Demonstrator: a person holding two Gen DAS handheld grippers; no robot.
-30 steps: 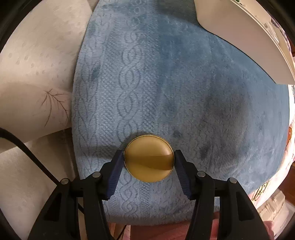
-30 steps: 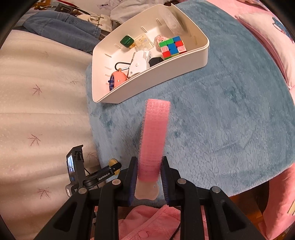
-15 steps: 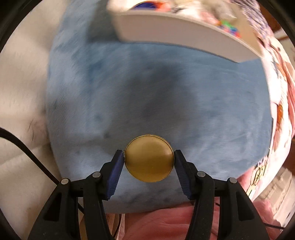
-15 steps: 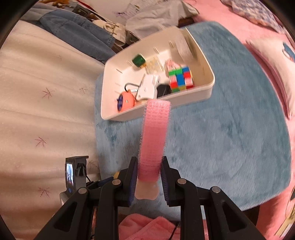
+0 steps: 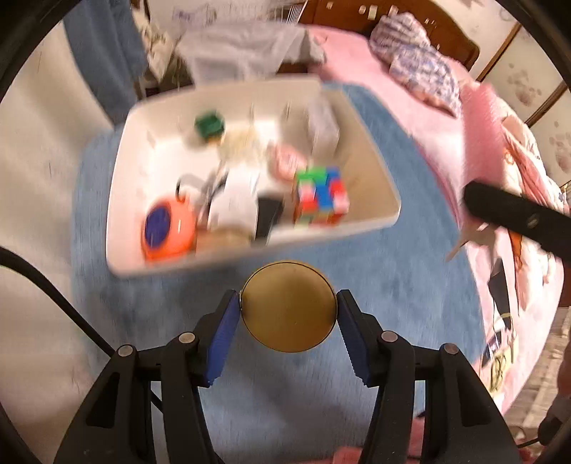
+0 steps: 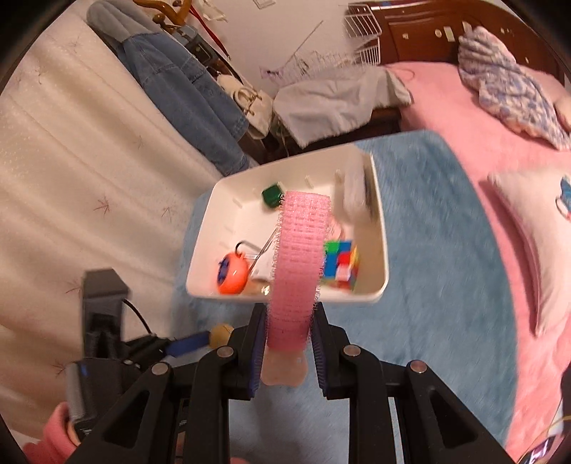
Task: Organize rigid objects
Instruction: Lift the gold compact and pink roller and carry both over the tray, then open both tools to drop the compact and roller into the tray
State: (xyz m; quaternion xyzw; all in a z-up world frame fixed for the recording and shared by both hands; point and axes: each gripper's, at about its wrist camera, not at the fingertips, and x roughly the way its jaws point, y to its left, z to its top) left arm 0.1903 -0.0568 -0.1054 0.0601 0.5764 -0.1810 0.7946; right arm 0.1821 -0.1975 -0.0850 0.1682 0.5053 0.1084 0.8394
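My left gripper is shut on a round gold disc and holds it above the blue blanket, just in front of the white tray. My right gripper is shut on a pink hair roller that stands up in front of the tray. The tray holds a colour cube, an orange round toy, a green block and white pieces. The right gripper shows at the right of the left wrist view, and the left gripper at the lower left of the right wrist view.
The blue blanket lies on a bed with a cream cover to the left and pink bedding to the right. Denim clothes, a white cloth and wire racks lie behind the tray.
Both grippers have risen and tilted up toward the tray, each keeping its object. The tray now fills the middle of both views, and the right gripper has come into the left wrist view.
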